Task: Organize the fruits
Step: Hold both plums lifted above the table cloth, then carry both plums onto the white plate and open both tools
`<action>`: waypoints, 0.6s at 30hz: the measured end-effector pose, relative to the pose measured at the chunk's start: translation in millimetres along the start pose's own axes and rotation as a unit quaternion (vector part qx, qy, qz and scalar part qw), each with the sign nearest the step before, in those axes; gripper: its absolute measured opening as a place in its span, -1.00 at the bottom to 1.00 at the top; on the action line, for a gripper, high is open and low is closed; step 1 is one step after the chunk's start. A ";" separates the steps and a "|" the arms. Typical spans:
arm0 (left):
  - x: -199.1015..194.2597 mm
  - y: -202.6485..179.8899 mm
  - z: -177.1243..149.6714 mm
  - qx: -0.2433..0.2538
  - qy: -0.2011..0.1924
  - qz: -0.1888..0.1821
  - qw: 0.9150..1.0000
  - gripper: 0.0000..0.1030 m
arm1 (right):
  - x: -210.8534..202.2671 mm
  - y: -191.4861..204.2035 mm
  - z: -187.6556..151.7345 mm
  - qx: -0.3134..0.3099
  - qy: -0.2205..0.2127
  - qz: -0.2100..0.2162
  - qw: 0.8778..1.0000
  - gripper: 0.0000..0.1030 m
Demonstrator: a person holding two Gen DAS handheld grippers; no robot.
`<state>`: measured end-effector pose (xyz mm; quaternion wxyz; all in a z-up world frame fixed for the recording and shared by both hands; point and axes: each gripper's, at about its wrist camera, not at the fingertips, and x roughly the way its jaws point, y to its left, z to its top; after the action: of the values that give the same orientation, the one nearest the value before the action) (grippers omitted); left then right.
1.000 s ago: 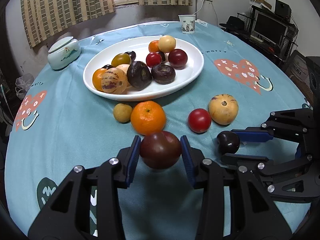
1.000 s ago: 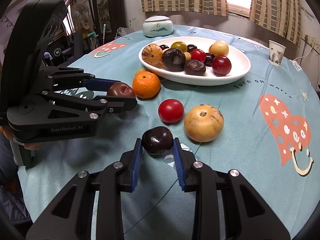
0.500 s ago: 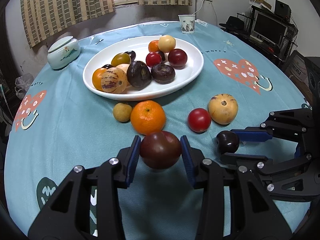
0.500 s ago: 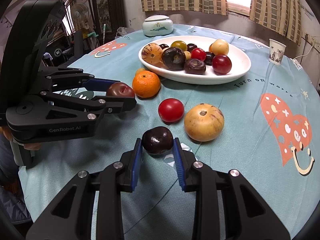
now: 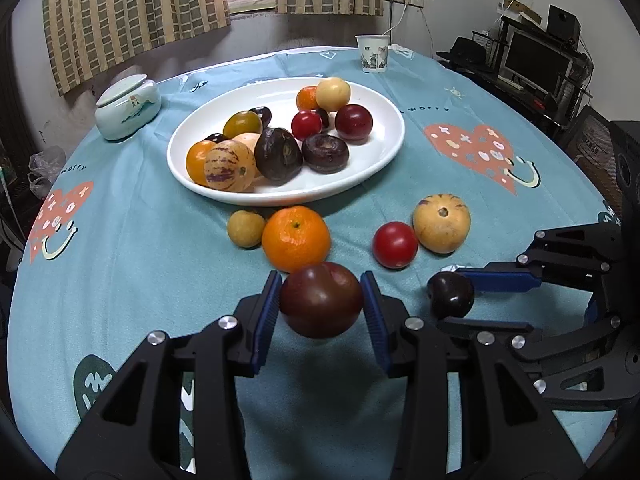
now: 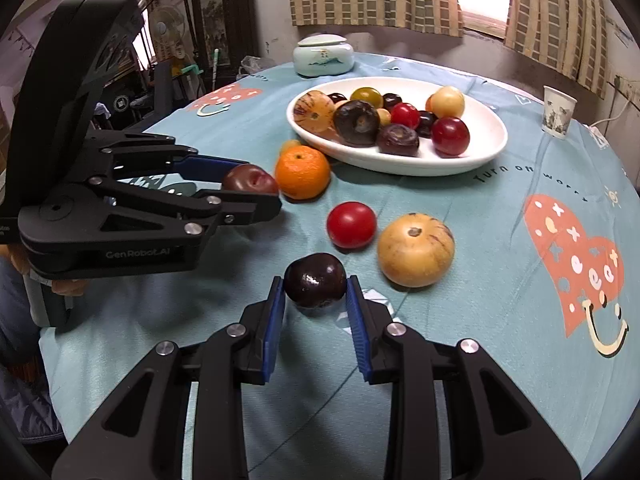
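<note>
Left claw clamps a dark red tomato; right claw pinches a dark plum. Orange just ahead of left claw.

The left gripper angles downward, its blue pads pressed on either side of a dark red fruit held between them. The right gripper sits close beside it at a similar downward tilt, its pads clamped on a smaller dark plum. Fingers of the person's hand show under the left gripper's body.
</note>
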<state>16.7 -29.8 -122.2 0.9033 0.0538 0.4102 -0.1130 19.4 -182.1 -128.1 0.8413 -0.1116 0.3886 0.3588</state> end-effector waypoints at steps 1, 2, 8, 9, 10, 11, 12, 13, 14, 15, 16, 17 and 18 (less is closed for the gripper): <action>-1.7 0.3 0.6 -0.001 -0.001 0.000 1.000 -0.20 | -0.8 -0.2 0.5 0.001 0.001 0.000 1.000 -0.38; -4.9 0.1 2.3 0.000 -0.004 -0.002 1.000 -0.20 | -1.3 0.1 1.5 0.001 0.001 -0.002 1.000 -0.38; -23.7 0.4 12.3 0.010 -0.028 0.004 1.000 -0.20 | -15.5 -0.6 19.7 -0.005 -0.008 -0.009 1.000 -0.38; -25.4 1.5 13.4 0.010 -0.030 0.007 0.999 -0.20 | -19.5 -0.1 23.6 -0.008 -0.013 -0.012 1.000 -0.38; -26.9 2.8 13.6 0.009 -0.032 0.010 0.999 -0.20 | -24.5 0.6 28.5 -0.013 -0.019 -0.018 1.000 -0.38; -28.4 4.9 13.3 0.007 -0.033 0.011 0.999 -0.20 | -29.2 0.8 33.7 -0.016 -0.027 -0.021 0.999 -0.38; -29.3 6.5 12.8 0.006 -0.033 0.012 0.999 -0.20 | -33.5 0.3 39.8 -0.019 -0.036 -0.025 0.999 -0.38; -29.5 8.5 12.4 0.004 -0.033 0.012 0.999 -0.20 | -35.9 -1.0 45.2 -0.020 -0.043 -0.031 0.998 -0.38; -29.8 10.4 11.5 0.001 -0.032 0.014 0.999 -0.20 | -37.8 -3.3 52.3 -0.019 -0.051 -0.037 0.998 -0.38; -29.9 12.0 10.9 0.000 -0.031 0.015 0.999 -0.20 | -39.1 -6.4 60.8 -0.016 -0.061 -0.042 0.997 -0.38; -30.1 12.9 10.3 -0.002 -0.030 0.016 0.999 -0.20 | -38.2 -9.9 72.5 -0.014 -0.073 -0.051 0.996 -0.38; -30.4 14.5 9.6 -0.002 -0.028 0.018 0.999 -0.20 | -34.6 -13.6 83.5 -0.012 -0.080 -0.061 0.995 -0.38; -31.1 15.9 9.3 -0.002 -0.027 0.021 0.999 -0.20 | -30.1 -18.3 91.8 -0.007 -0.081 -0.067 0.994 -0.39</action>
<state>7.6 -11.2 -92.6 0.9165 0.0576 0.3844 -0.0943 71.4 -167.9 -45.9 0.8914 -0.1137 0.3079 0.3125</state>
